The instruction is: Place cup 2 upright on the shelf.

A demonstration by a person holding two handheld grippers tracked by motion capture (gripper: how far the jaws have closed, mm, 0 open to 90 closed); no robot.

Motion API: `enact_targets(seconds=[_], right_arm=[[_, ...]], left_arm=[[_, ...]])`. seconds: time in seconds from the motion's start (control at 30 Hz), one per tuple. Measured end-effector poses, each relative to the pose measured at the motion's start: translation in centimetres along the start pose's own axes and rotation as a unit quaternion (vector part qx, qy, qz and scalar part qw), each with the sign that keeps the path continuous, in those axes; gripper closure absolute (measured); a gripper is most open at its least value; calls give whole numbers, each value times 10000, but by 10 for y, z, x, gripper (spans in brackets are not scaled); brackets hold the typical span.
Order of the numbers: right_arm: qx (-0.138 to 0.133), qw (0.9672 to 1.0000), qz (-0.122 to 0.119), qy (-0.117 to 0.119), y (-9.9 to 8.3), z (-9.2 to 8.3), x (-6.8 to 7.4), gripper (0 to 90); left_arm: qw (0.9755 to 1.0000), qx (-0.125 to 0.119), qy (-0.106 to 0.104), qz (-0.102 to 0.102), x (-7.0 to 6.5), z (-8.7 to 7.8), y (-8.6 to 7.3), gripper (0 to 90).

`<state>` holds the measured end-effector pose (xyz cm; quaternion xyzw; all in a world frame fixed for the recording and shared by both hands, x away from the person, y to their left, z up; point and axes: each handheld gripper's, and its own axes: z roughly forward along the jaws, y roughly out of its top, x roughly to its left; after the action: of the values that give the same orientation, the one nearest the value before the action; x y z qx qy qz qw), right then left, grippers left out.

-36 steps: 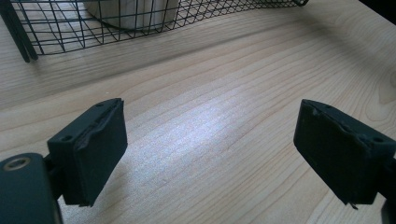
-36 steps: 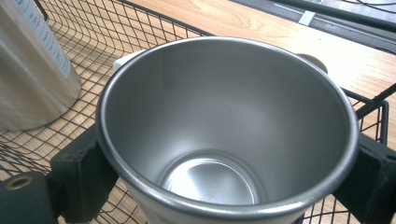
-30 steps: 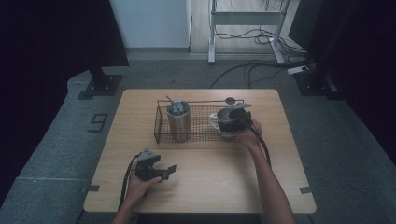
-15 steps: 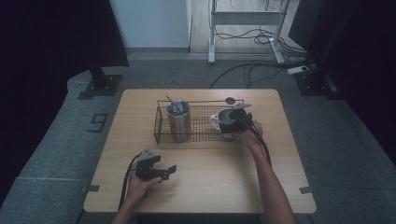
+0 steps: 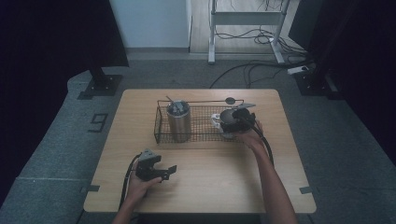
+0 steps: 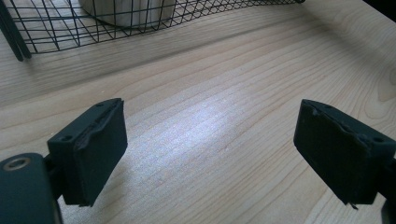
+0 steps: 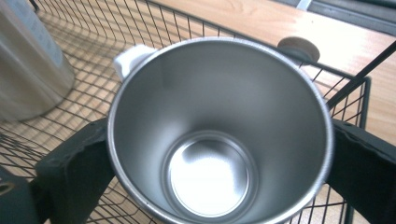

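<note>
1. We compare with the pictures from a moment ago: the right tongs [image 5: 232,119] sit a little lower and nearer the front wall of the wire basket [image 5: 161,130] than before, while the left tongs [image 5: 163,171] have not moved at all.
2. We judge that small shift to mean the steel cup [image 7: 219,135] is being carried inside the basket, either settling onto its floor or just coming off it; the pictures do not tell us which.
3. In the right gripper view, the right tongs are closed about as far as the cup's width allows, one black jaw pressed on each side of the cup just below its rim. The cup is upright and empty, with its mouth facing the camera.
4. The cup is at the right end of the basket. The tall steel tumbler [image 5: 179,121] stands at the left end, well apart from it.
5. A white object [image 7: 132,57] shows just behind the cup's rim; we cannot tell what it is.
6. The left tongs rest on the counter [image 6: 224,116] in front of the basket, jaws spread wide, holding nothing.
</note>
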<state>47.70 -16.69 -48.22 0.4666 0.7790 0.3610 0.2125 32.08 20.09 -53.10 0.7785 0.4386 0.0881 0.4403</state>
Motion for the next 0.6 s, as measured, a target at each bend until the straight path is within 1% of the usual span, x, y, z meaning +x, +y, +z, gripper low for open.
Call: enact_targets(seconds=[0.07,0.1,0.17,0.3,0.33,0.43,0.5,0.6], right_arm=[[-109,9999,39,39,1,-4,-1,11],[-276,9996,79,54,0,-7,-1,14],[-488,9986,194,112,-2,-12,-3,15],[-712,9971,252,84,-6,-23,-7,13],[-842,9960,281,83,-8,-27,-8,19],[-1007,9944,291,124,-13,-36,-9,23],[-1049,9940,288,130,-16,-42,-9,21],[-1215,9921,290,135,-22,-54,-8,34]], left_arm=[[10000,-2,0,0,0,0,0,99],[10000,-7,1,8,0,0,0,100],[10000,-16,6,2,0,-1,0,99],[10000,-4,1,7,0,0,0,99],[10000,0,-3,6,0,0,0,99],[10000,7,-1,19,-1,0,0,100],[10000,3,0,13,-1,0,0,100],[10000,2,11,15,-1,0,0,99]])
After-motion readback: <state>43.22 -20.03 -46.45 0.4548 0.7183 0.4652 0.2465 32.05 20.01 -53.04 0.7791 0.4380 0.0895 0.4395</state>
